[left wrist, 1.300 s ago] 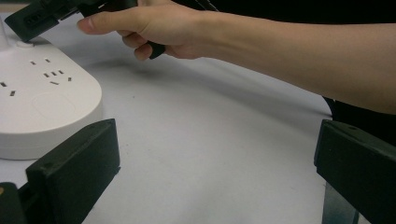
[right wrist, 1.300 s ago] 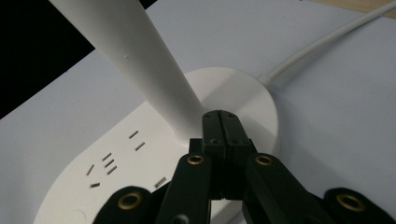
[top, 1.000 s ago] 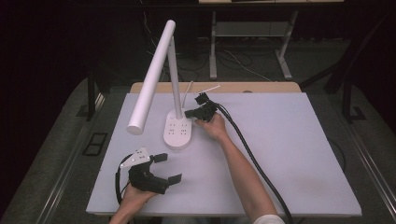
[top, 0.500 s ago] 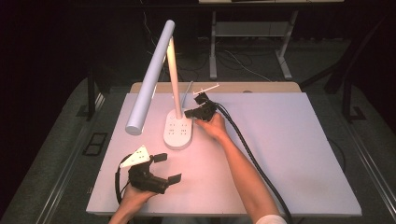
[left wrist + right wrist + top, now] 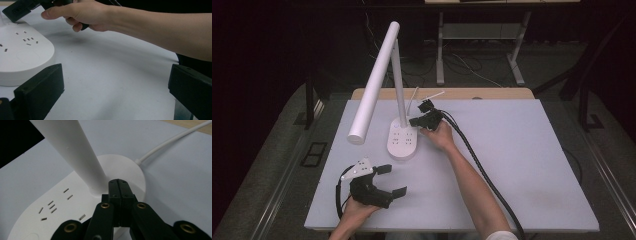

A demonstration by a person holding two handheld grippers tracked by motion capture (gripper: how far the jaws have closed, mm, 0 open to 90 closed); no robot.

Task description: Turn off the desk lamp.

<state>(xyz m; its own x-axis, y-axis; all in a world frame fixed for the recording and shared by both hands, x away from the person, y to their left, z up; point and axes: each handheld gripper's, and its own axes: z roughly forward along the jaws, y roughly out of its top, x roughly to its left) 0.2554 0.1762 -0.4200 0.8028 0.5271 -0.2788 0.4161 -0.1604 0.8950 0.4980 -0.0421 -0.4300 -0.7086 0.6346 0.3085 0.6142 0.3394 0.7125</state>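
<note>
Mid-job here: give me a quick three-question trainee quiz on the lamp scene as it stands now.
1. True or false: the right gripper has its jaws closed together at the foot of the lamp stem.
2. What is between the left gripper jaws? A) a plug B) nothing C) the lamp head
3. What leaves the back of the lamp base?

Key: 1. True. 2. B; they stand wide apart over bare table. 3. A white cable.

A lab or recording room: a white worktop [image 5: 522, 165] stands on grey carpet [image 5: 272, 165], with loose cables [image 5: 462, 65] and a metal desk frame [image 5: 482, 35] in the dark behind.
</note>
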